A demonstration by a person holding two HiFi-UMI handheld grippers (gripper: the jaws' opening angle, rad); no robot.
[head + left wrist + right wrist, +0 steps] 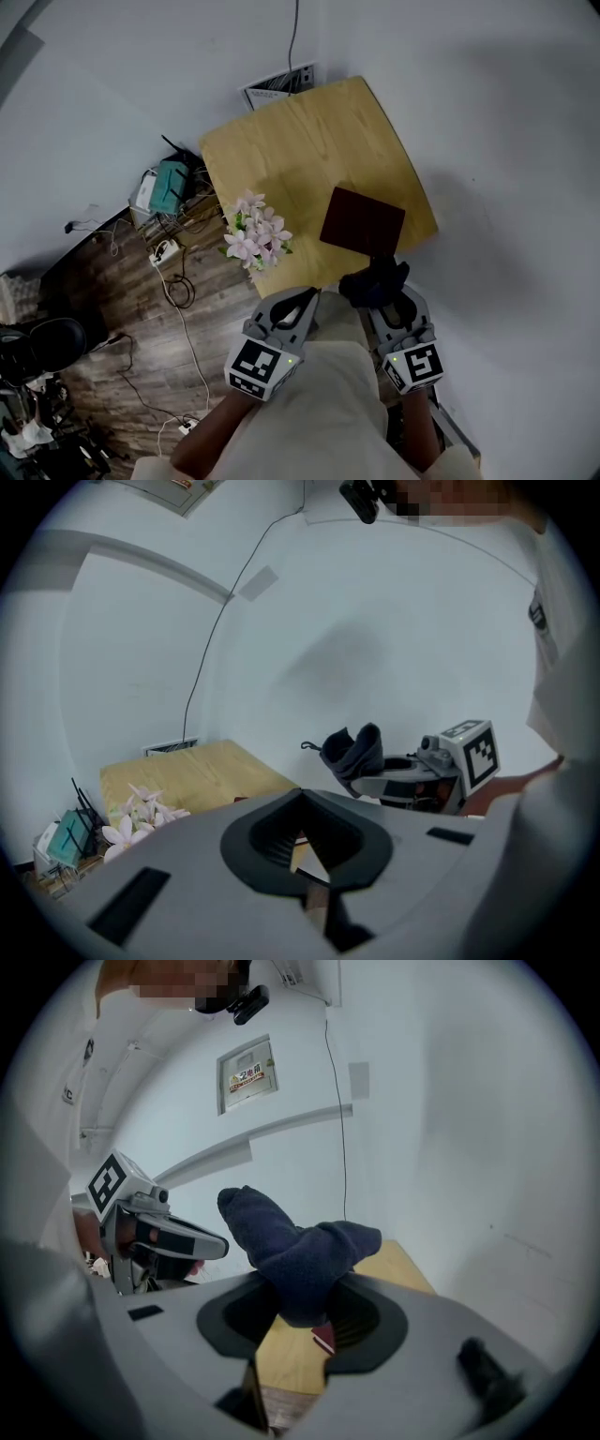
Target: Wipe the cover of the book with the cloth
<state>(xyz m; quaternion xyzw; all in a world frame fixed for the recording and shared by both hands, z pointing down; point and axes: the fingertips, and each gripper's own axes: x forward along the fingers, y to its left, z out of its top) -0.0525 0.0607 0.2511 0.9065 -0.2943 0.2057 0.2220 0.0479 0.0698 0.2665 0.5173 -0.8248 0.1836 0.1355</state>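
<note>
Clamping the cloth (300, 1255), the right gripper (305, 1290) has both jaws closed on the lower part of the dark blue bundle. The upper folds stand clear above the jaws. In the head view, the cloth sits over the near right edge of the table (300, 141), held in the air and not touching the surface. The book (362, 222), with a dark maroon cover, lies flat and closed on the near right part of the light wooden table, just beyond the cloth and apart from it.

The left gripper (302, 794) has its jaws brought together at the tips with nothing between them. It is held to the left of the right gripper, near the table's near edge. A bunch of pale pink flowers (256, 232) stands at the near left edge of the table, left of the book. Cables (178, 291) lie on the wooden floor (103, 309) to the left of the table.
</note>
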